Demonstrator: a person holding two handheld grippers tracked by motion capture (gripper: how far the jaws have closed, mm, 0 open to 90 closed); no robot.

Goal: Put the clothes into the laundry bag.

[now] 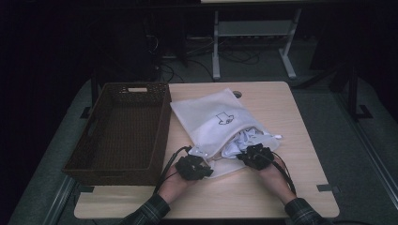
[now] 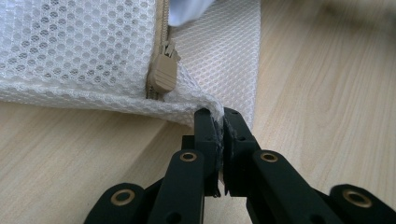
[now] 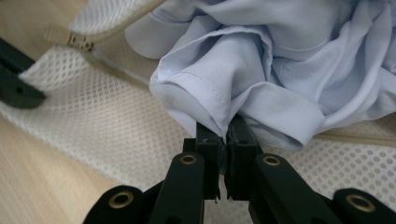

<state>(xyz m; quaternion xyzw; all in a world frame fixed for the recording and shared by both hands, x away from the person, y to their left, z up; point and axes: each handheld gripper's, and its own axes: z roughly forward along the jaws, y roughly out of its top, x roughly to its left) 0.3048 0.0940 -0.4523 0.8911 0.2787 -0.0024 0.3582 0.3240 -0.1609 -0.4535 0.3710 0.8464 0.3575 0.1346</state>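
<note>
My left gripper [image 2: 219, 122] is pinching the corner edge of the white mesh laundry bag [image 1: 213, 123], jaws pressed on the netting just beside the beige zipper pull [image 2: 162, 72]. My right gripper [image 3: 224, 133] is clamped on a fold of the pale blue garment [image 3: 280, 60] spilling out of the bag's open mouth. Bare wooden table [image 1: 277, 187] lies in front of my hands; the brown wicker basket [image 1: 123, 133] sits along the bag's left side, hanging over the table's left edge.
</note>
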